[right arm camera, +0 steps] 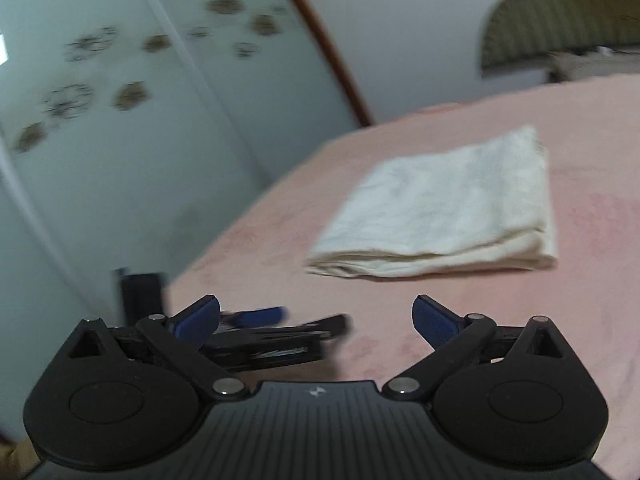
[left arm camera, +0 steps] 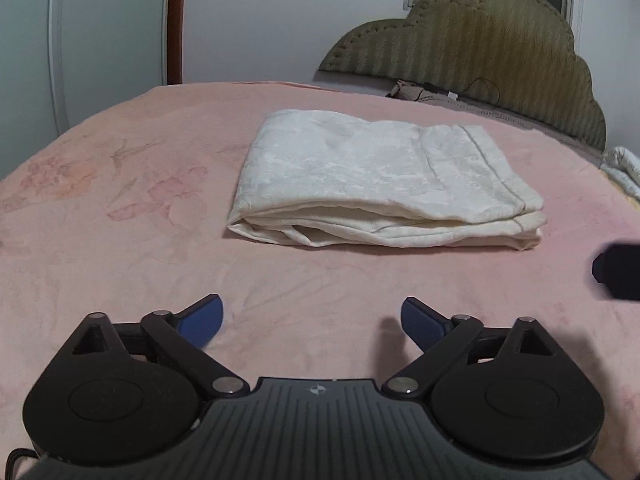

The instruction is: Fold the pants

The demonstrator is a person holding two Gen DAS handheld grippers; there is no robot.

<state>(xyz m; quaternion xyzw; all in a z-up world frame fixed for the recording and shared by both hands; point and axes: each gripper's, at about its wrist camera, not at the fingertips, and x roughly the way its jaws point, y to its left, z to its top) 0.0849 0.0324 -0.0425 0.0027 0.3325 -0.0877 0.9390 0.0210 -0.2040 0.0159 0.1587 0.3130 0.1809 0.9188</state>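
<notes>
The cream pants (left arm camera: 384, 184) lie folded into a thick rectangle on the pink bedspread (left arm camera: 120, 240), layered edges facing me. My left gripper (left arm camera: 312, 312) stands open over bare bedspread a short way in front of the pants, nothing between its blue pads. In the right wrist view the pants (right arm camera: 444, 208) lie ahead and to the right, blurred. My right gripper (right arm camera: 316, 312) is open and empty, also short of the pants. The left gripper (right arm camera: 280, 326) shows as a blur just beyond the right gripper's left finger. A dark part of the right gripper (left arm camera: 618, 272) pokes in at the right edge.
A padded olive headboard (left arm camera: 480, 60) with cloth and a cable at its foot stands behind the bed. A pale quilt (left arm camera: 624, 168) lies at the far right. Wardrobe doors with flower prints (right arm camera: 100, 120) stand beyond the bed's left edge (right arm camera: 248, 216).
</notes>
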